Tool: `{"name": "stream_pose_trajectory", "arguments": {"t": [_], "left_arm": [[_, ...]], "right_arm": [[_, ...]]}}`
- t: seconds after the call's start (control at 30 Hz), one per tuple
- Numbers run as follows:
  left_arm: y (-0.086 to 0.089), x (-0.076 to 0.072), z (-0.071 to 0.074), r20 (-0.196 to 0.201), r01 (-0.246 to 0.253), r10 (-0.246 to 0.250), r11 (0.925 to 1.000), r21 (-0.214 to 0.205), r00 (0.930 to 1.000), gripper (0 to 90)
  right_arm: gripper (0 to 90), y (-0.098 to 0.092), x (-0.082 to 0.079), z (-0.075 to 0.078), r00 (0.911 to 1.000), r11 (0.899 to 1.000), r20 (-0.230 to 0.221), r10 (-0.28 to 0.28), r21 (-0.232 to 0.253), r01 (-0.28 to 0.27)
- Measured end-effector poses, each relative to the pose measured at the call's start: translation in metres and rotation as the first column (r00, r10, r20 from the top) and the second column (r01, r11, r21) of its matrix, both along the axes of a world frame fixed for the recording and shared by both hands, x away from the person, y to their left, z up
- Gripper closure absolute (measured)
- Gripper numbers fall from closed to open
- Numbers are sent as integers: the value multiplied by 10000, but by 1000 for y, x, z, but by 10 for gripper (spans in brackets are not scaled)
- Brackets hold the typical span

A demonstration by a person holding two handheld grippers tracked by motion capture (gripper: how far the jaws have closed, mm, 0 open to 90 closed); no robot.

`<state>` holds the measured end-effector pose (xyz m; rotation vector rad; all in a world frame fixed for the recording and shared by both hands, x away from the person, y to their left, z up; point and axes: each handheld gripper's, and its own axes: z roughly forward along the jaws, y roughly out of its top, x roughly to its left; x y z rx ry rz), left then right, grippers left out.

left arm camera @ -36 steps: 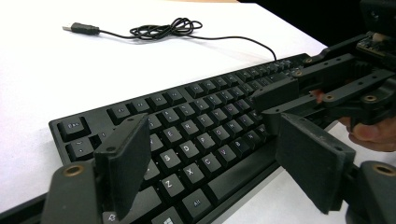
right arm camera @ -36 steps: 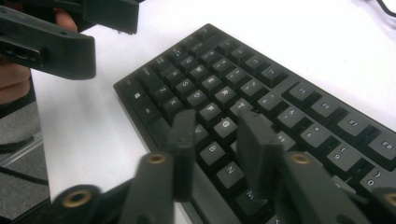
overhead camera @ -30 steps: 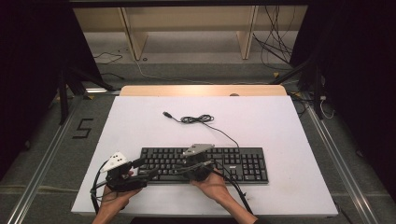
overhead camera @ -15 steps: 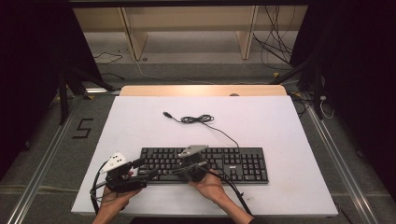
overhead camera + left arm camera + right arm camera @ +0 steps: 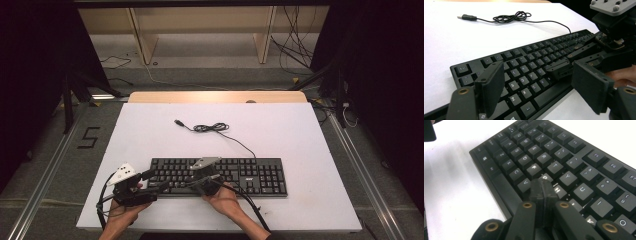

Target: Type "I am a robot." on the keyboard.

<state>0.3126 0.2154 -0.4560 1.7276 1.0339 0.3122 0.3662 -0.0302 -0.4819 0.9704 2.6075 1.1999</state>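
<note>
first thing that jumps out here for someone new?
The black keyboard at the near edge of the white table, with the right gripper, jaws shut together, poised over the keys around G and H. At the keyboard's left end the left gripper stands with its jaws open. Behind the keyboard its cable lies loosely coiled, the USB plug unconnected on the tabletop.

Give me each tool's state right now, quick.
Left tool: open, holding nothing, jaws apart over the keyboard's left end.
Right tool: shut, nothing between the jaws, tip down on the keys around G.
</note>
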Motion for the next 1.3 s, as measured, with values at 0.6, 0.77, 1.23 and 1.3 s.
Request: {"name": "stream_pose_trajectory", "arguments": {"t": [0.6,0.77,1.23,1.3], "left_arm": [[1,0,0,47,-3,3,10000,15,10000,261],[1,0,0,73,6,-6,10000,12,10000,261],[1,0,0,110,15,-15,10000,-1,9999,261],[1,0,0,110,-9,9,10000,-37,9999,261]], "right_arm": [[786,-17,4,17,9998,9940,-31,-221,1066,223],[659,-21,6,20,9996,9924,-40,-275,1198,277],[456,-37,12,26,9985,9896,-107,-537,1329,546],[455,-39,13,27,9981,9890,-128,-603,1343,615]]}}
